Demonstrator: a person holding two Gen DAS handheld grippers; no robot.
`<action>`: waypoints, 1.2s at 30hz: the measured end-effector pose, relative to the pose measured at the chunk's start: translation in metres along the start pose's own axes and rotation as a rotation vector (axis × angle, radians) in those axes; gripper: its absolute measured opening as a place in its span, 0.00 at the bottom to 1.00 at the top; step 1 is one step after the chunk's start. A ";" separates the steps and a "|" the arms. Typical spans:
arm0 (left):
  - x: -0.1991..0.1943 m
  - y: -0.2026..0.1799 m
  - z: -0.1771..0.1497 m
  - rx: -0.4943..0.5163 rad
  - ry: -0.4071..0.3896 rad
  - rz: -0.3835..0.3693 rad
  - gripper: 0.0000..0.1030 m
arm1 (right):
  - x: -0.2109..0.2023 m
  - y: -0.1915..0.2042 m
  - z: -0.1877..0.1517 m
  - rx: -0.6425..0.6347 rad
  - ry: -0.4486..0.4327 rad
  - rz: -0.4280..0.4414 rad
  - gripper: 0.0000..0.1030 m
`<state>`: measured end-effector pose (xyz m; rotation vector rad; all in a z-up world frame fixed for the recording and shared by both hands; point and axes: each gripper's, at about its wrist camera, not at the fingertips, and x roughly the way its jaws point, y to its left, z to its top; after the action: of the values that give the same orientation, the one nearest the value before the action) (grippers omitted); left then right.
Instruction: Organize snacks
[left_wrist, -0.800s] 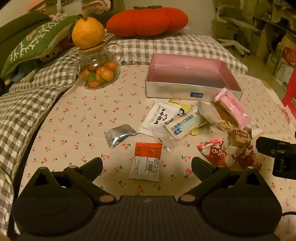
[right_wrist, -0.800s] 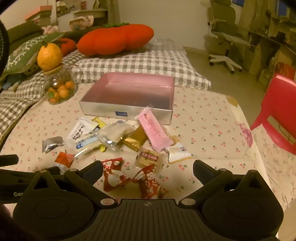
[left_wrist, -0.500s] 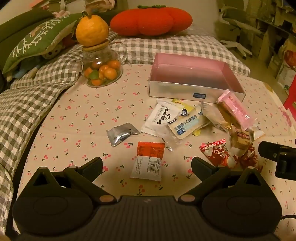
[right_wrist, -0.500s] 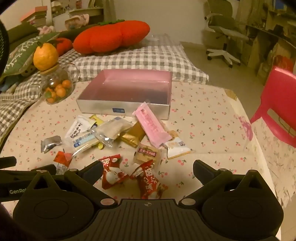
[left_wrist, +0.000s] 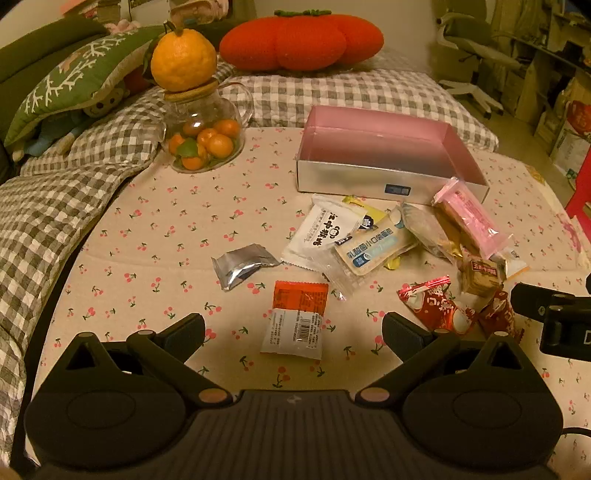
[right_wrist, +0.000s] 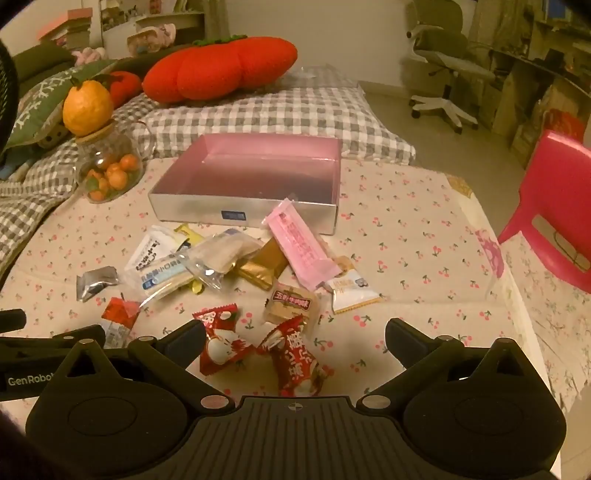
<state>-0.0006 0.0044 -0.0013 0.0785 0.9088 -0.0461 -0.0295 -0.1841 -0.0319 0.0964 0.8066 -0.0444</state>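
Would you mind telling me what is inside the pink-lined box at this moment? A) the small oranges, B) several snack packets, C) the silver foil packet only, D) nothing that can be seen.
D: the box shows only its bare pink floor in both wrist views, while the snack packets all lie on the cherry-print cloth in front of it.

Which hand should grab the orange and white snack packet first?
Probably left. The left gripper is open with the orange and white packet lying between its fingertips. The right gripper is open over the red candies instead.
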 end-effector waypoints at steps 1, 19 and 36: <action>0.000 0.000 0.000 0.000 0.000 -0.001 0.99 | 0.000 0.000 0.000 0.001 0.001 -0.001 1.00; 0.000 0.000 0.000 -0.003 0.005 -0.006 0.99 | 0.001 0.001 -0.001 0.001 0.003 0.000 1.00; 0.000 0.000 -0.001 -0.006 0.008 -0.010 0.99 | 0.001 0.001 -0.001 0.001 0.004 0.000 1.00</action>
<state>-0.0012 0.0046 -0.0022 0.0684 0.9175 -0.0528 -0.0292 -0.1833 -0.0332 0.0975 0.8103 -0.0452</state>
